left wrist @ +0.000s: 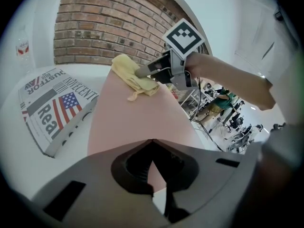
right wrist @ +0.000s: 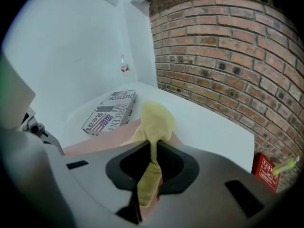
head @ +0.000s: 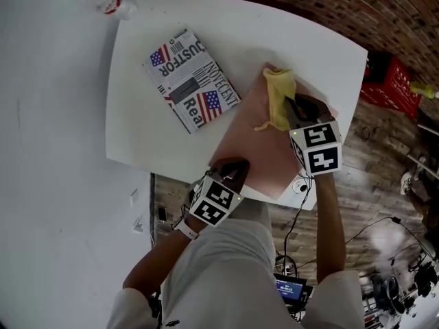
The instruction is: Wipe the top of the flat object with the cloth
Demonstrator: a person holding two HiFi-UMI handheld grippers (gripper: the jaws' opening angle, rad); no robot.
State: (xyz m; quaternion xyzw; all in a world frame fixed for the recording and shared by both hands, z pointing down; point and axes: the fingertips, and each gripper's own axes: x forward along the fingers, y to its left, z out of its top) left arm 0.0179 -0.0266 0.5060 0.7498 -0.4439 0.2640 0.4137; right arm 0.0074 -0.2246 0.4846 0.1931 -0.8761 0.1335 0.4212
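Right gripper (head: 291, 110) is pinching the yellow cloth (head: 280, 96) on the pink board's (head: 257, 146) far end, in the head view. Left gripper (left wrist: 152, 142) view: jaws are pressing together over the board, near a box (left wrist: 50, 110) reading "Real". Right gripper view: jaws are clamping the cloth.

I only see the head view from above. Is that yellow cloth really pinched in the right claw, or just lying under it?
Observer: Pinched. In the right gripper view the yellow cloth runs between the jaws of the right claw, which are closed on it.
Visitor: And the left claw, is it holding anything?
Observer: Yes. The left gripper view shows the left claw shut on the near edge of the pink board.
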